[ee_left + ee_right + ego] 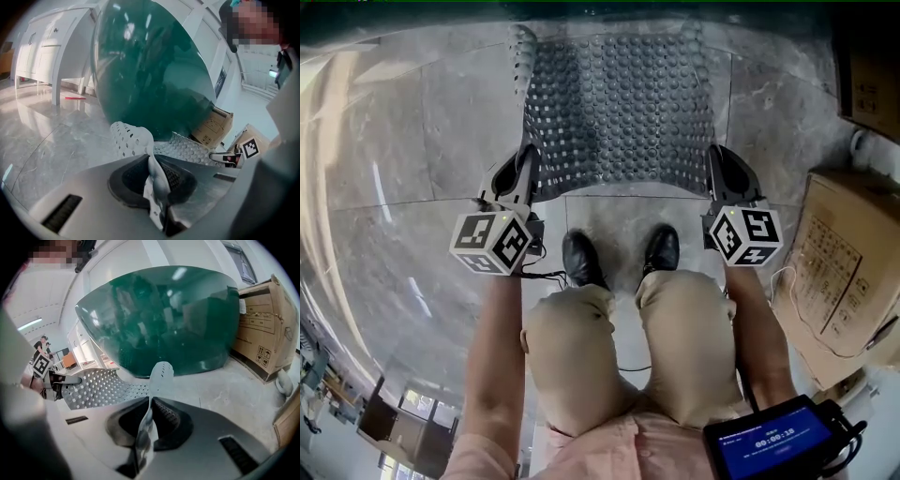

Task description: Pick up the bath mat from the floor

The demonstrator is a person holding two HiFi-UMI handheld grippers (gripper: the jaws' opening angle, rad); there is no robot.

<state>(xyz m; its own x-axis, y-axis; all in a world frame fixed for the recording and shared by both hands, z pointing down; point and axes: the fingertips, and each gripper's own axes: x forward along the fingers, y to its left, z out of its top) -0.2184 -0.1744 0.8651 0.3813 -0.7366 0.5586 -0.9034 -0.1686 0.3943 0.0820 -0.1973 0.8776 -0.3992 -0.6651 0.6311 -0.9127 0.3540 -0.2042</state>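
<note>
Bath mat: a grey sheet (619, 112) full of holes and studs, in the upper middle of the head view. It spreads from the 2 grippers toward the top edge, and its upper left corner curls up.
Left gripper: (526, 169) sits at the mat's lower left corner. In the left gripper view (157, 180) its 2 jaws are clamped on a thin fold of the mat, which rises from between the pads and flops over just above them.
Right gripper: (719, 171) sits at the mat's lower right corner. In the right gripper view (149, 420) its 2 jaws pinch the mat's edge, and a rounded flap stands upright above them.
Near edge: runs across between the 2 grippers, just above the shoes (581, 258) in the head view.
Marker cubes: 1 on each gripper, at lower left (492, 242) and lower right (747, 234) of the mat.
Floor: glossy grey marbled tiles (412, 141).
Dark green rounded object: fills the upper middle of both gripper views (164, 319), beyond the mat.
Cardboard boxes: along the right edge of the head view (839, 272).
Screen: blue display (773, 439) in the lower right corner.
</note>
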